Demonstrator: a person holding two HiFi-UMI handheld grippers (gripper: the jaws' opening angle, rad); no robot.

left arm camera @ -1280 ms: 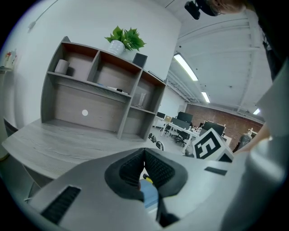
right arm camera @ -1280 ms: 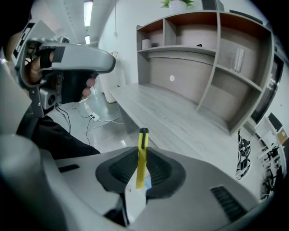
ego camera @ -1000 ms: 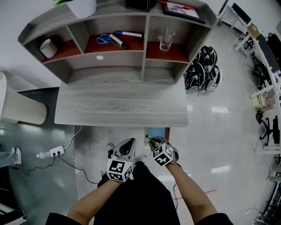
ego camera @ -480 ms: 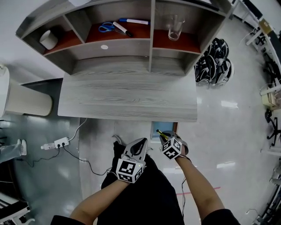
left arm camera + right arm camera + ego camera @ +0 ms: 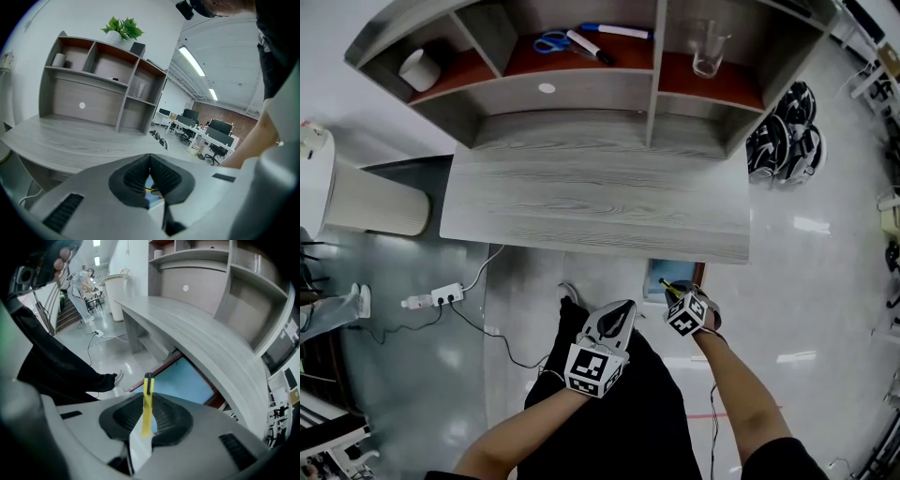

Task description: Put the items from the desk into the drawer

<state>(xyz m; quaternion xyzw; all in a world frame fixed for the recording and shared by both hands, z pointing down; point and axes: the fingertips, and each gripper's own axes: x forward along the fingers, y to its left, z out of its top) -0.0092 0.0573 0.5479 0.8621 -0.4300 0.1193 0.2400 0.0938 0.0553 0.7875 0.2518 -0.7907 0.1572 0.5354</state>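
My right gripper [image 5: 674,292] is shut on a thin yellow cutter [image 5: 147,405] with a black tip, which stands up between the jaws. It hangs over the open drawer [image 5: 658,274] under the desk's right end; the drawer's blue floor [image 5: 183,380] shows just beyond the cutter. My left gripper [image 5: 623,309] is shut and empty, to the left of the drawer and in front of the grey desk [image 5: 600,202]. In the left gripper view the jaws [image 5: 150,171] are closed, with a bit of the drawer seen through them.
The shelf unit behind the desk holds blue scissors [image 5: 549,41], two markers [image 5: 589,47], a glass [image 5: 709,49] and a white cup [image 5: 419,69]. Black helmets [image 5: 787,141] lie on the floor at right. A power strip [image 5: 441,297] and a white bin [image 5: 366,199] are at left.
My right gripper has sunk with the yellow cutter towards the open drawer. The left gripper has dropped a little. Both stayed shut.
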